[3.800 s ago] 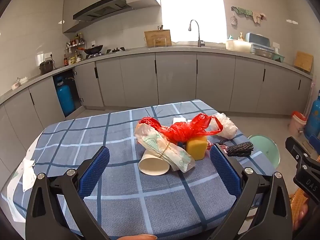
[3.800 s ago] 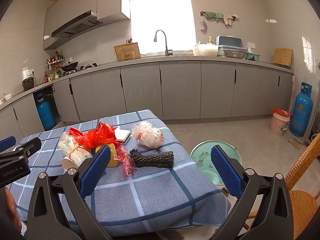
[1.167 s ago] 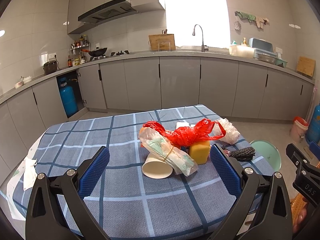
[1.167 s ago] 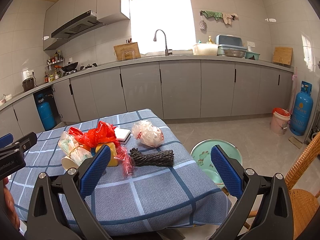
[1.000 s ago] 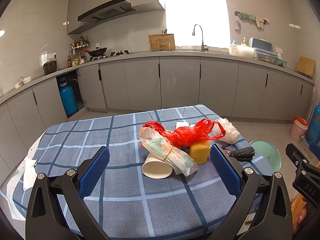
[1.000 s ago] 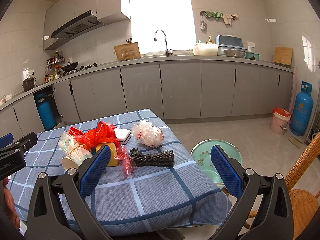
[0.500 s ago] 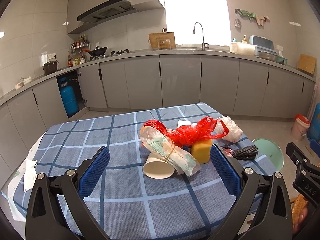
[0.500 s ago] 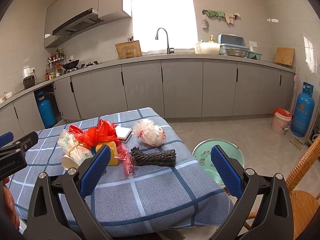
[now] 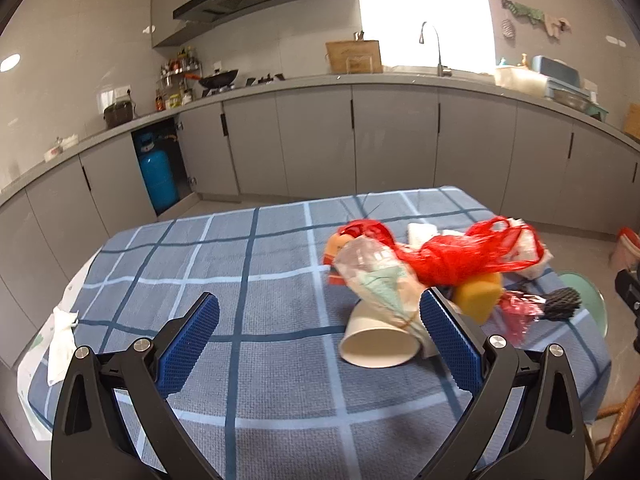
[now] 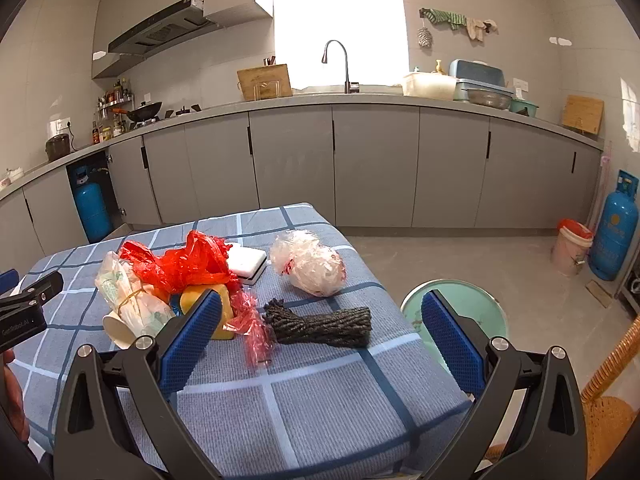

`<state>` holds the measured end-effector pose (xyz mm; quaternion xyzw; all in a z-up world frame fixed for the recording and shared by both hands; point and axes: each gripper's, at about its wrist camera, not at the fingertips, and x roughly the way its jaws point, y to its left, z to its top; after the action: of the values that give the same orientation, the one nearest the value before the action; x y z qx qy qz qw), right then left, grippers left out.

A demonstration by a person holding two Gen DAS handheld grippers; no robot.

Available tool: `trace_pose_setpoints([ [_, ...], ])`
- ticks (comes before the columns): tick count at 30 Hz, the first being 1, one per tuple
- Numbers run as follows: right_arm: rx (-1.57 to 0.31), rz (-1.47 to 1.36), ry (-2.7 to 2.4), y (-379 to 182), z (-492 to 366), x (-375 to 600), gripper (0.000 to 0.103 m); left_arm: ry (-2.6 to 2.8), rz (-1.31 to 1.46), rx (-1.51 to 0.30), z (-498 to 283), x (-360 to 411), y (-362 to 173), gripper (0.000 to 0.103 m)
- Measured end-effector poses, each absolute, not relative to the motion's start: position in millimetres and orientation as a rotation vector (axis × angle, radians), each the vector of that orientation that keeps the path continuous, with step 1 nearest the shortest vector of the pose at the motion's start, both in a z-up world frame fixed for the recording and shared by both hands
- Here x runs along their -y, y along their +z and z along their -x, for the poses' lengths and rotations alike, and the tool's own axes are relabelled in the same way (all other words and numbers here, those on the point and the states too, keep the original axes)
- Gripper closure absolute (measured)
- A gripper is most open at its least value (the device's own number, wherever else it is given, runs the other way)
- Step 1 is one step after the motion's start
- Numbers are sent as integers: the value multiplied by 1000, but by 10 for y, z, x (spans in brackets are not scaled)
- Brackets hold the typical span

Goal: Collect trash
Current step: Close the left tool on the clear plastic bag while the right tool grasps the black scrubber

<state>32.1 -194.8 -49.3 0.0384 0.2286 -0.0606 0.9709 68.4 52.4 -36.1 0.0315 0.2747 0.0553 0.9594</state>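
A pile of trash lies on the table with the blue checked cloth [image 9: 248,264]: a red plastic bag [image 9: 452,252], a white paper cup [image 9: 378,344] on its side, a clear bag with paper [image 9: 376,280], a yellow sponge [image 9: 478,296]. In the right wrist view I also see the red bag [image 10: 184,264], a crumpled clear bag [image 10: 310,262], a dark rope bundle [image 10: 320,324], a white block [image 10: 246,262]. My left gripper [image 9: 320,332] is open, left of the cup. My right gripper [image 10: 316,332] is open above the rope.
A crumpled white tissue [image 9: 60,340] lies at the table's left edge. A green round stool [image 10: 460,316] stands right of the table, a wicker chair [image 10: 608,408] nearer. Grey kitchen cabinets [image 10: 372,164], a bucket [image 10: 570,246] and blue gas cylinders [image 10: 614,226] stand behind.
My left gripper has swung to the left, so the trash pile now sits to the right in its view. My right gripper has moved closer to the pile. Both stay open.
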Motion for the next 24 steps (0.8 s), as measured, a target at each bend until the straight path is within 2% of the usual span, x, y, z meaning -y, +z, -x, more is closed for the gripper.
trace_pose_setpoints([
  [6,-491,-64,-119,-625,-607,1938,5,116,-44,-612,-964,-653,-525,5],
  [14,-515,-42,-138,-822,-736,1993,5,36,-52,-656,-1257,-355,-639,8],
  [16,-519,-40,-147,-857,-754,2021,5,20,-46,-673,-1339,-307,-679,23],
  [18,-528,-45,-151,-896,-783,2070,5,2,-46,-693,-1415,-263,-738,32],
  [19,-532,-47,-153,-915,-798,2088,5,-8,-41,-705,-1437,-252,-769,41],
  [24,-558,-61,-166,-1001,-862,2185,5,-33,-17,-710,-1419,-270,-805,59],
])
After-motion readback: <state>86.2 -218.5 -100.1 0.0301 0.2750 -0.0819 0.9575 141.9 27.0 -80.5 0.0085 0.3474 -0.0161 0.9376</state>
